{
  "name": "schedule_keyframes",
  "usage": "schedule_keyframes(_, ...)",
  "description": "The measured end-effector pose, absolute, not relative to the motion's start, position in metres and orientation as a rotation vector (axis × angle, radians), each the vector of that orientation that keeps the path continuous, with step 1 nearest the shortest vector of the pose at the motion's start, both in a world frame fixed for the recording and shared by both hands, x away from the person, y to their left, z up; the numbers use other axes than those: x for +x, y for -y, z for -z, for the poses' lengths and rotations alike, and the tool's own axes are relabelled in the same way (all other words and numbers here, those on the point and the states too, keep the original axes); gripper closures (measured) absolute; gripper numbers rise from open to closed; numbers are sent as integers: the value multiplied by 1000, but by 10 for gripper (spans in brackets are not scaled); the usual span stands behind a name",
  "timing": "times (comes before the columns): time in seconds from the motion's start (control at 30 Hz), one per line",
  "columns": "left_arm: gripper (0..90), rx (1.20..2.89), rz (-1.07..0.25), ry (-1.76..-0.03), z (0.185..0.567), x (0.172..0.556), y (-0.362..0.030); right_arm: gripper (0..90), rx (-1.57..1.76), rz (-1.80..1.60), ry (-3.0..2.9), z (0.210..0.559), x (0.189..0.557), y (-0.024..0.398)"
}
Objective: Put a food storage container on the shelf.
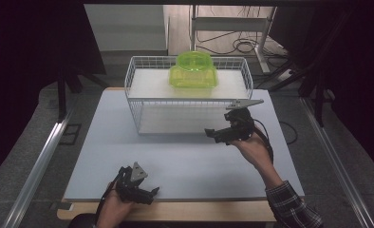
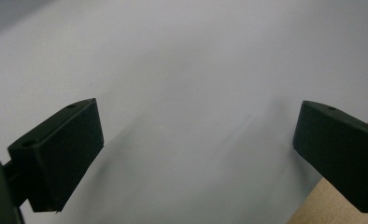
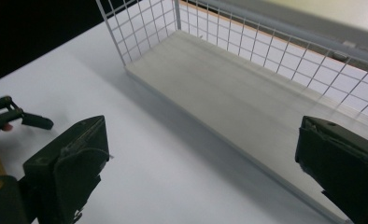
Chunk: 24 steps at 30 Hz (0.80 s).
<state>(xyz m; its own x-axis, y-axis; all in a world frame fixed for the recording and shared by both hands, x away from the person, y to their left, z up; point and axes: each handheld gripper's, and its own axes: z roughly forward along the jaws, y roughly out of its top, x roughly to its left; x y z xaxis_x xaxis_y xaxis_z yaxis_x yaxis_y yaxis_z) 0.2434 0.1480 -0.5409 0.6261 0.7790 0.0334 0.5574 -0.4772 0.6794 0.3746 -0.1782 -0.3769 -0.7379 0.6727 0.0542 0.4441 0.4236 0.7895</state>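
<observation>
At the rack (image 1: 136,102) front, right gripper (image 1: 212,135) jaws spread, empty, left gripper (image 1: 153,192) low on counter (image 1: 185,161), jaws spread, green tub (image 1: 193,71) on top.

A pale grey-white table top (image 1: 185,156) fills the middle, its wooden edge (image 1: 175,211) showing at six o'clock. Grey carpet floor (image 1: 28,142) spreads at nine and three o'clock, crossed by metal rails (image 1: 38,164). Up at twelve, a light wall panel (image 1: 126,26), a white desk frame (image 1: 232,23), and black cables (image 1: 244,46) tangled on the floor. Dark curtains flank both sides; lighting is dim.
</observation>
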Motion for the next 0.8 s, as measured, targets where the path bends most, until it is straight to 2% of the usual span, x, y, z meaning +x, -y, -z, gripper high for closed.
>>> schedule_keyframes(0.8, 15, 2214, -446, -1033, 540, 243, -149, 10, 998, -1217, -2387, 431, 340, 200)
